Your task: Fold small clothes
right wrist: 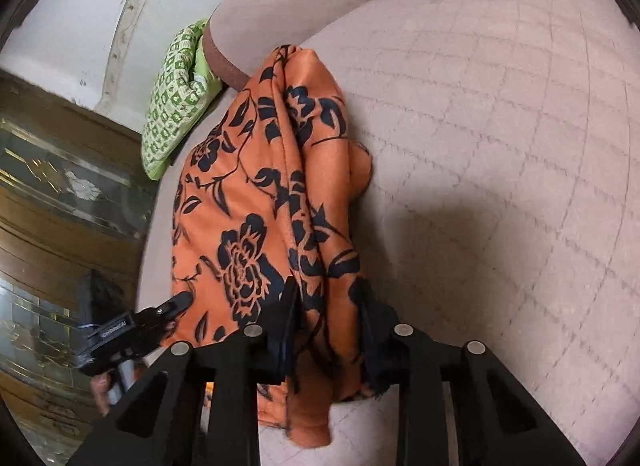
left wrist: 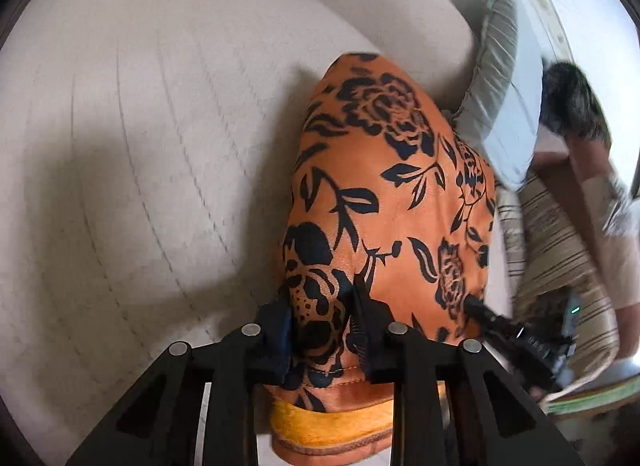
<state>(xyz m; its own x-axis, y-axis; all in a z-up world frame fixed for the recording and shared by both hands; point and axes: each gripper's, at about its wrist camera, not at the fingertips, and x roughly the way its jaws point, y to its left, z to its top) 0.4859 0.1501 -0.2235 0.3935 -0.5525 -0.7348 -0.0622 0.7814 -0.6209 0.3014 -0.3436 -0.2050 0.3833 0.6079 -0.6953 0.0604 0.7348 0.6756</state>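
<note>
Both claws, left gripper [left wrist: 320, 322] and right gripper [right wrist: 326, 326], clench the orange black-flowered satin garment's [left wrist: 384, 193] near edge, probably to stretch it flat over the pale quilted mattress [left wrist: 140, 145].

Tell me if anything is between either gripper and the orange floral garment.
Nothing visible. The left gripper is clamped on a near edge of the orange floral garment, and the right gripper pinches a bunched fold of it. The garment trails onto the beige quilted surface.
</note>
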